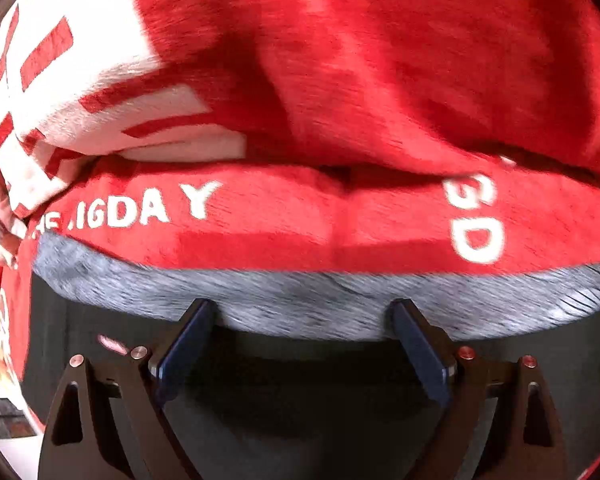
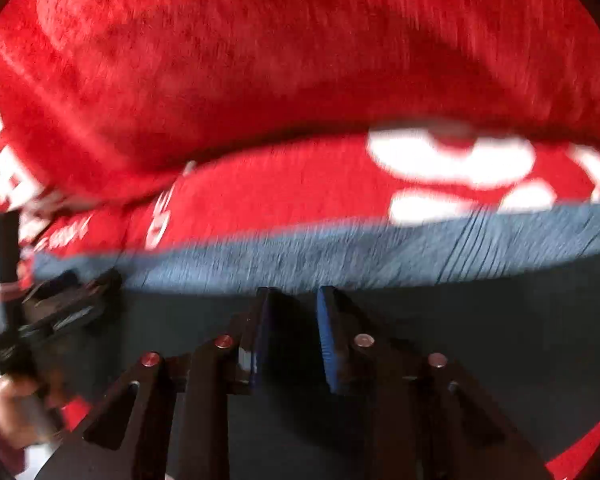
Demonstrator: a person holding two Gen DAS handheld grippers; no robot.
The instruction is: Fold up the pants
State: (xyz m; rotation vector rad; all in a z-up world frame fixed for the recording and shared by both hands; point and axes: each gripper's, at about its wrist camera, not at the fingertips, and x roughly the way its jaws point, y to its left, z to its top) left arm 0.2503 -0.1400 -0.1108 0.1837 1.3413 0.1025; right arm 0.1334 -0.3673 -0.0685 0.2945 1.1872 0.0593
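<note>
Red fleece pants (image 1: 380, 80) with white lettering and a grey hem band (image 1: 300, 296) fill the left wrist view, lying folded in layers on a dark surface. My left gripper (image 1: 304, 316) is open, its fingertips touching the near edge of the grey band with nothing between them. In the right wrist view the same red pants (image 2: 300, 60) and grey band (image 2: 340, 252) lie just ahead. My right gripper (image 2: 294, 300) has its blue pads (image 2: 326, 340) a narrow gap apart, empty, tips at the band's near edge. The left gripper (image 2: 60, 304) shows at the left there.
The dark table surface (image 1: 300, 400) lies under both grippers. A person's hand (image 2: 16, 412) holds the left gripper's handle at the lower left of the right wrist view. A white patterned part of the fabric (image 1: 60, 80) lies at the upper left.
</note>
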